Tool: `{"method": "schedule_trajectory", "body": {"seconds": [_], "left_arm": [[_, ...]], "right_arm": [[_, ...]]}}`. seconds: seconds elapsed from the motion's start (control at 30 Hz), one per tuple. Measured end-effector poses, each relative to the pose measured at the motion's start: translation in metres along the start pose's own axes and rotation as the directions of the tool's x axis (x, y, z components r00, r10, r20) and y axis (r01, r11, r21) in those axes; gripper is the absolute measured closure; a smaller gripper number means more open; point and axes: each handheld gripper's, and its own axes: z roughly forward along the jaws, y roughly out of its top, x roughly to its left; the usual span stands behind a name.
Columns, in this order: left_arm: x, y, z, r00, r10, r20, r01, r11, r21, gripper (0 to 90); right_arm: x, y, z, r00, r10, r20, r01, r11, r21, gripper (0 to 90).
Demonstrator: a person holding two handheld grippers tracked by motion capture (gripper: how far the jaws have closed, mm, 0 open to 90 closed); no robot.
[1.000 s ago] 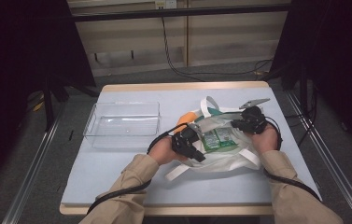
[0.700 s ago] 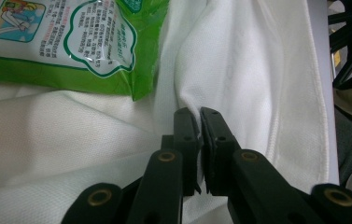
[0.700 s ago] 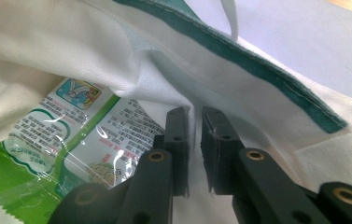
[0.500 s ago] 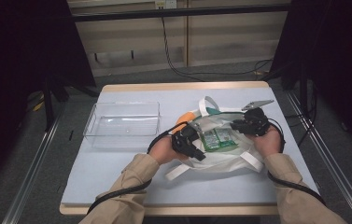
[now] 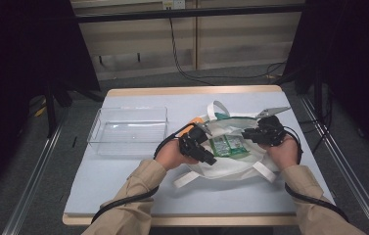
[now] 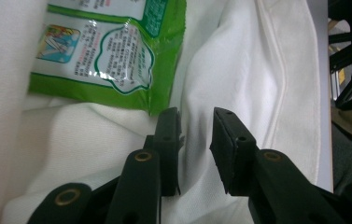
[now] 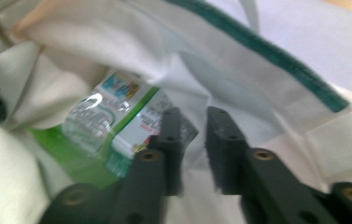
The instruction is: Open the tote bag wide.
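A white cloth tote bag lies on the table with its mouth spread. Green snack packets lie inside it. My left gripper is at the mouth's left side. Its jaws have just been opening, and in the left gripper view they stand a little apart over white fabric, below a green packet, with nothing pinched. My right gripper is at the mouth's right side. Its jaws have just been closing, and in the right gripper view a gap remains, with the packet and the green-trimmed bag edge beyond.
An empty clear plastic bin stands on the pale table, left of the bag. Something orange peeks out behind the bag's left side. Bag handles trail toward the front edge and the back. Metal rails run along both sides of the table.
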Motion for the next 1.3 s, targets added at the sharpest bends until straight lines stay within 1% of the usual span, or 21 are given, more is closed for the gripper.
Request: {"method": "schedule_trajectory", "body": {"seconds": [0.1,0.17,0.23,0.3,0.33,0.43,0.47,0.5,0.57,0.67,0.73,0.77,0.87,0.9,0.97,1.03,1.07,1.13,1.2,1.23,1.3], "left_arm": [[0.001,0.002,-0.006,0.9997,-0.021,-0.014,0.020,0.9993,-0.032,68.8],[0.003,0.005,-0.008,0.9977,-0.054,-0.040,0.053,0.9979,-0.038,68.4],[0.004,0.006,-0.010,0.9920,-0.097,-0.082,0.092,0.9940,-0.059,69.7],[0.005,0.008,-0.012,0.9888,-0.110,-0.100,0.103,0.9919,-0.075,74.7],[0.005,0.009,-0.011,0.9881,-0.100,-0.116,0.093,0.9932,-0.071,77.5],[0.004,0.008,-0.004,0.9889,-0.081,-0.125,0.075,0.9959,-0.051,81.4],[0.004,0.007,0.000,0.9908,-0.053,-0.124,0.051,0.9984,-0.025,82.1],[0.002,0.005,0.005,0.9914,-0.067,-0.113,0.064,0.9976,-0.025,82.3],[0.002,0.003,0.009,0.9925,-0.029,-0.119,0.030,0.9995,0.005,82.7],[0.003,0.001,0.011,0.9940,-0.028,-0.106,0.030,0.9993,0.022,86.1],[-0.001,0.000,0.013,0.9936,-0.055,-0.099,0.056,0.9984,0.010,88.9],[0.001,0.000,0.012,0.9962,-0.023,-0.084,0.027,0.9987,0.042,89.7],[0.000,-0.002,0.015,0.9967,-0.023,-0.079,0.027,0.9980,0.057,90.0],[0.000,-0.003,0.015,0.9969,-0.008,-0.078,0.013,0.9983,0.057,90.0],[0.000,-0.005,0.016,0.9967,-0.030,-0.076,0.033,0.9987,0.038,90.0],[0.000,-0.006,0.015,0.9968,-0.013,-0.078,0.017,0.9985,0.052,90.0],[-0.002,-0.007,0.017,0.9968,-0.042,-0.069,0.044,0.9984,0.034,90.0],[0.000,-0.006,0.015,0.9969,-0.012,-0.078,0.017,0.9984,0.055,90.0],[-0.001,-0.007,0.015,0.9959,-0.031,-0.085,0.034,0.9991,0.027,89.9],[0.001,-0.007,0.013,0.9958,-0.016,-0.090,0.019,0.9993,0.032,88.1],[0.001,-0.007,0.013,0.9940,-0.051,-0.097,0.051,0.9987,-0.003,84.1]], "right_arm": [[0.003,-0.002,-0.001,0.9998,-0.012,-0.016,0.012,1.000,0.015,89.4],[0.004,-0.003,0.000,0.9997,-0.013,-0.022,0.014,0.999,0.029,90.0],[0.005,-0.004,0.002,0.9995,-0.018,-0.024,0.019,0.999,0.041,90.0],[0.006,-0.005,0.004,0.9993,-0.022,-0.031,0.024,0.999,0.046,90.0],[0.006,-0.005,0.004,0.9989,-0.029,-0.036,0.030,0.998,0.050,90.0],[0.007,-0.005,0.007,0.9984,-0.043,-0.037,0.045,0.997,0.061,90.0],[0.007,-0.005,0.007,0.9983,-0.044,-0.038,0.047,0.997,0.064,90.0],[0.007,-0.005,0.007,0.9981,-0.044,-0.043,0.047,0.997,0.067,90.0],[0.007,-0.005,0.008,0.9984,-0.042,-0.037,0.045,0.997,0.070,90.0],[0.006,-0.004,0.010,0.9989,-0.035,-0.030,0.037,0.997,0.074,90.0],[0.005,-0.002,0.011,0.9989,-0.046,-0.009,0.047,0.996,0.080,90.0],[0.004,-0.002,0.011,0.9991,-0.043,-0.008,0.043,0.995,0.085,90.0],[0.001,-0.002,0.014,0.9994,-0.033,0.006,0.033,0.996,0.085,90.0],[0.000,-0.002,0.014,0.9991,-0.031,0.027,0.029,0.996,0.085,90.0],[-0.003,-0.003,0.016,0.9999,-0.007,0.013,0.006,0.997,0.081,90.0],[-0.005,-0.003,0.015,0.9999,-0.005,0.013,0.004,0.997,0.078,90.0],[-0.005,-0.003,0.014,0.9999,-0.005,0.009,0.004,0.997,0.079,90.0],[-0.006,-0.004,0.014,1.0000,-0.006,0.007,0.005,0.998,0.069,90.0],[-0.004,-0.005,0.012,0.9996,-0.025,-0.015,0.026,0.998,0.052,88.7],[-0.003,-0.005,0.010,0.9994,-0.031,-0.015,0.032,0.998,0.048,86.9],[-0.002,-0.006,0.007,0.9992,-0.031,-0.025,0.032,0.999,0.036,81.1]]}}
